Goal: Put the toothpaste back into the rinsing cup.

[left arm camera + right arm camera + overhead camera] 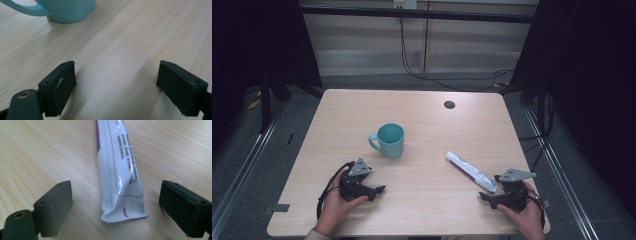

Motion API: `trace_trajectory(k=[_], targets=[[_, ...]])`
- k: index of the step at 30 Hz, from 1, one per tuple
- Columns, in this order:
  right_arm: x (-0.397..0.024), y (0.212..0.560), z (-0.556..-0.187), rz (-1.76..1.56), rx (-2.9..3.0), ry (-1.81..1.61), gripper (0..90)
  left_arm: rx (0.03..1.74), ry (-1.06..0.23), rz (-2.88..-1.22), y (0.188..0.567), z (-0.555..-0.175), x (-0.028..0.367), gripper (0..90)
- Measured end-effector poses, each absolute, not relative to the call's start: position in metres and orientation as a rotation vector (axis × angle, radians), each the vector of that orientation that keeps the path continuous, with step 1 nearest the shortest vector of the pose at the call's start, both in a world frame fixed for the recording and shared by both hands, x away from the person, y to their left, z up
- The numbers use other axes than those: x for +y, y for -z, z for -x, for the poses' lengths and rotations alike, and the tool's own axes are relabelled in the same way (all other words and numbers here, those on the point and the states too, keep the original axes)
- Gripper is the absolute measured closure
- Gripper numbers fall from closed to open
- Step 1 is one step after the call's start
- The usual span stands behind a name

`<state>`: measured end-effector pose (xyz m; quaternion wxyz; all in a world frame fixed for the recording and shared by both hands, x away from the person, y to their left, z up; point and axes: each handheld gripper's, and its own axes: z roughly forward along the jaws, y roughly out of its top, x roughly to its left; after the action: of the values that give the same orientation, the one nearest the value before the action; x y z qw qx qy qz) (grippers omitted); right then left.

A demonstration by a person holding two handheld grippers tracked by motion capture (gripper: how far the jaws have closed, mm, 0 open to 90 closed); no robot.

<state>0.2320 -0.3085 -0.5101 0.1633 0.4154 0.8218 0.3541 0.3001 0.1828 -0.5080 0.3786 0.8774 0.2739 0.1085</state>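
Observation:
A teal mug [389, 140] stands upright near the middle of the wooden table [422, 110], its handle to the left. A white tube with purple print [471, 171] lies flat at the front right. My left gripper [379, 190] rests low on the table in front of the mug, open, with bare wood between its jaws [117, 72]; the mug [67, 10] sits farther off at the upper left. My right gripper [484, 196] is open just behind the tube's crimped end [122, 205], which lies in the gap without touching either jaw [116, 195].
A small dark round hole [449, 104] marks the table's far right part. Black cables [437, 77] trail on the floor beyond the far edge, and dark frame posts stand at both sides. A person's hands hold both grippers at the near edge.

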Motion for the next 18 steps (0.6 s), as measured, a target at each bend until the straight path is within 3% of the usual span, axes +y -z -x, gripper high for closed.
trace_trajectory(k=[7, 18], targets=[[-0.307, 0.509, -0.232, -1.207, 2.333, -0.997, 11.6, 0.7, -0.28, -2.241, 0.508, -0.3, 0.183, 15.1], [-0.295, 0.488, -0.249, -1.204, 2.526, -0.84, 21.4, 0.7, -0.28, -2.241, 0.508, -0.3, 0.183, 15.1]])
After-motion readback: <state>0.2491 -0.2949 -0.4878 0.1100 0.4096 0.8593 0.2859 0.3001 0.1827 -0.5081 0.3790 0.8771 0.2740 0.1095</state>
